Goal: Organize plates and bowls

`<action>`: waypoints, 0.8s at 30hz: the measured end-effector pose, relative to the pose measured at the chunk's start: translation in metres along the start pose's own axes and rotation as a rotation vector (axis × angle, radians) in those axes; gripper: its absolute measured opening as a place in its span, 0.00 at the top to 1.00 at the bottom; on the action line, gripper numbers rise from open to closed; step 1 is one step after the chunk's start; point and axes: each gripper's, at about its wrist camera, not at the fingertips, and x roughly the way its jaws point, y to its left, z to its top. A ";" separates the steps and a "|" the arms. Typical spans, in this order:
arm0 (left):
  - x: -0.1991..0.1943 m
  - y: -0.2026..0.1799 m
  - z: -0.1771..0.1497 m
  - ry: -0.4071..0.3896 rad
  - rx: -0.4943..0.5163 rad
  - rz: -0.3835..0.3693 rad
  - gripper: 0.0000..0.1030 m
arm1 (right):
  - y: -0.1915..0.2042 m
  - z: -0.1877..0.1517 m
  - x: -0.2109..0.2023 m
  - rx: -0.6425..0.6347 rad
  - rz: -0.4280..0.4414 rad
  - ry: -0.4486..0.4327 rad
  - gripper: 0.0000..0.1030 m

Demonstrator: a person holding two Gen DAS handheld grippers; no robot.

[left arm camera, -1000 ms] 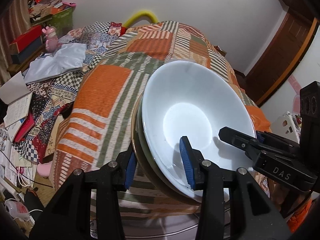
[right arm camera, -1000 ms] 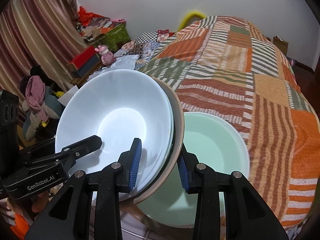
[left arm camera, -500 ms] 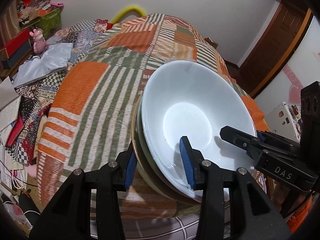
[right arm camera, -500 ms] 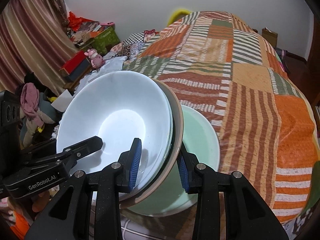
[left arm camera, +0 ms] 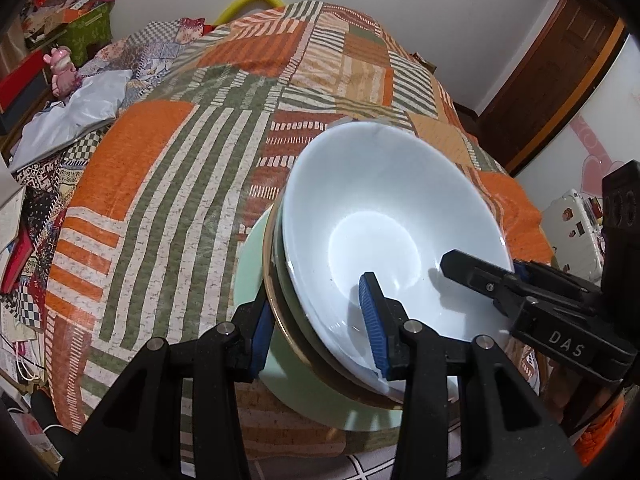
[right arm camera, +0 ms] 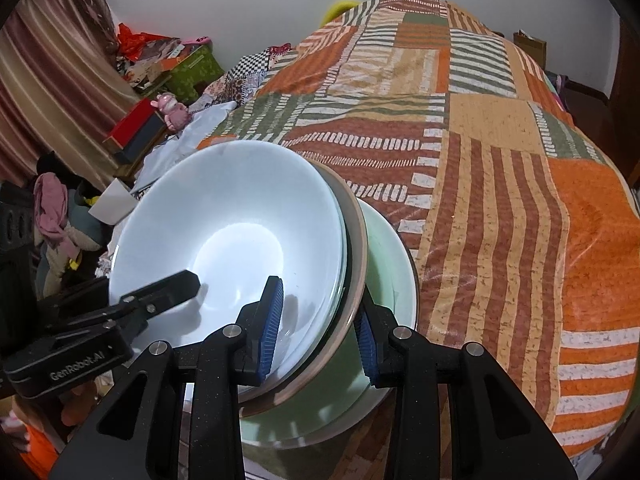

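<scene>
The left gripper (left arm camera: 318,320) clamps the near-left rim of a stack of bowls: one blue pad sits inside the white bowl (left arm camera: 384,216), the other presses under the outer rim, so the jaws stand narrow with the stack's edge between them. The right gripper (right arm camera: 318,326) holds the opposite rim the same way, one blue pad against the white inner wall, the other under the brown rim. Each gripper shows in the other's view as a black finger reaching into the white bowl from the side.

The stack is nested. The white bowl is on top; under it a thin dark-edged dish shows only as a rim, and below that sits a brown-rimmed bowl (right arm camera: 358,236). How many pieces lie between cannot be told. The stack is tilted in both views.

Directly below the stack lies a pale green plate (right arm camera: 390,256), flat on the bedspread (left arm camera: 160,168) near the bed's close edge. In the left view the plate shows as a green crescent past the stack's lower left side; in the right view it shows to the right of the stack and under it. Whether the stack touches the plate cannot be told.

The bedspread is a patchwork of orange, green and brown stripes covering the whole bed. Beyond the bed's far left side stand a pink toy (left arm camera: 62,72), red and green boxes and heaped cloth. A wooden door (left arm camera: 560,80) stands at the right.
</scene>
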 end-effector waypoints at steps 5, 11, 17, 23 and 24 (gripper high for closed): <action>0.001 0.001 0.003 0.002 0.000 0.000 0.60 | -0.002 -0.003 -0.001 0.003 0.020 -0.005 0.68; -0.005 -0.003 0.000 -0.024 0.019 0.031 0.60 | 0.001 -0.004 -0.012 -0.029 -0.001 -0.029 0.67; -0.038 -0.006 0.003 -0.101 0.037 0.064 0.60 | 0.001 -0.003 -0.049 -0.054 -0.027 -0.122 0.66; -0.090 -0.019 0.003 -0.238 0.051 0.068 0.60 | 0.016 -0.001 -0.106 -0.092 -0.033 -0.267 0.66; -0.098 -0.022 0.002 -0.263 0.058 0.069 0.60 | 0.020 -0.002 -0.113 -0.099 -0.033 -0.289 0.66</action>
